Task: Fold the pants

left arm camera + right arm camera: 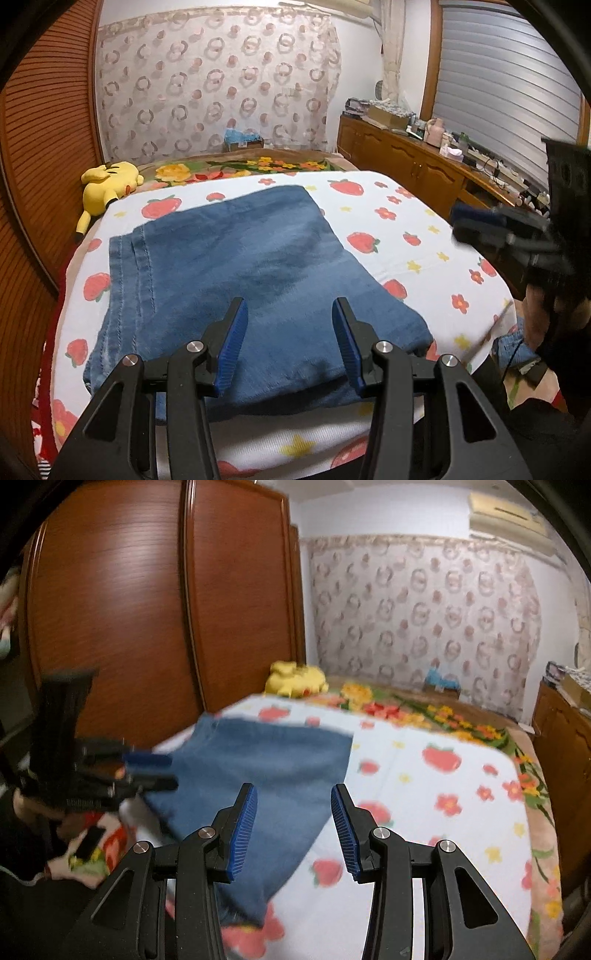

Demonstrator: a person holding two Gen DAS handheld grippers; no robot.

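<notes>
The blue denim pants (236, 273) lie folded into a flat rectangle on the strawberry-print sheet (406, 236). My left gripper (290, 314) is open and empty, held just above the near edge of the pants. My right gripper (293, 797) is open and empty, over the right edge of the pants (258, 775) and the sheet (443, 794). The right gripper also shows blurred at the right of the left wrist view (480, 229). The left gripper shows at the left of the right wrist view (151, 771), open beside the pants' near corner.
A yellow plush toy (105, 186) lies at the far left of the bed, next to a wooden wardrobe (147, 602). A floral blanket (236, 168) covers the far end. A cluttered wooden sideboard (424, 162) runs along the right.
</notes>
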